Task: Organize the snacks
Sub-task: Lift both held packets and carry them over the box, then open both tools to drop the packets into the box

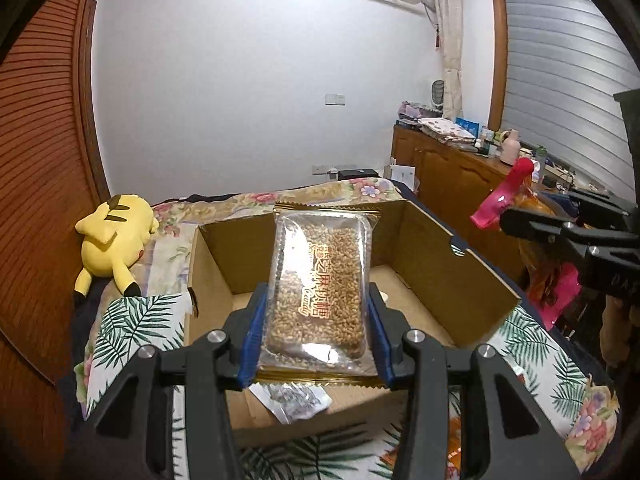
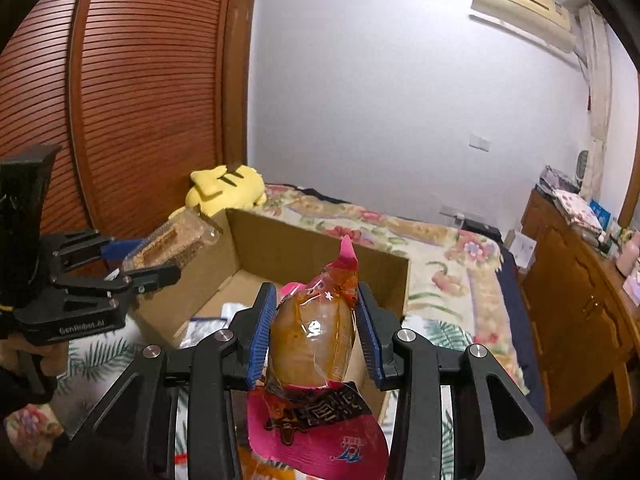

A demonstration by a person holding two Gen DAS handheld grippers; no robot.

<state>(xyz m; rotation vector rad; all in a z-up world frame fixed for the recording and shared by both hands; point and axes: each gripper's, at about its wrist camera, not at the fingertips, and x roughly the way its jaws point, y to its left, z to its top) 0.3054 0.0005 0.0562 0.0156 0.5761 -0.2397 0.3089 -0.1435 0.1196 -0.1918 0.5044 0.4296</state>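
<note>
My left gripper [image 1: 316,300] is shut on a clear pack of sesame candy [image 1: 320,280] with gold edges and holds it above the open cardboard box [image 1: 440,248]. It also shows in the right wrist view [image 2: 154,256] with the candy pack [image 2: 176,240] at the box's left wall. My right gripper [image 2: 316,300] is shut on a pink and clear pouch of brown snack [image 2: 312,328], held over the box's [image 2: 320,248] near right corner. That pouch shows in the left wrist view [image 1: 508,196] at the right.
A small silver wrapper [image 1: 296,400] lies in the box's near end. The box sits on a bed with a floral and leaf cover [image 1: 132,328]. A yellow plush toy [image 1: 112,248] lies left of the box. A wooden cabinet [image 2: 576,276] stands on the right.
</note>
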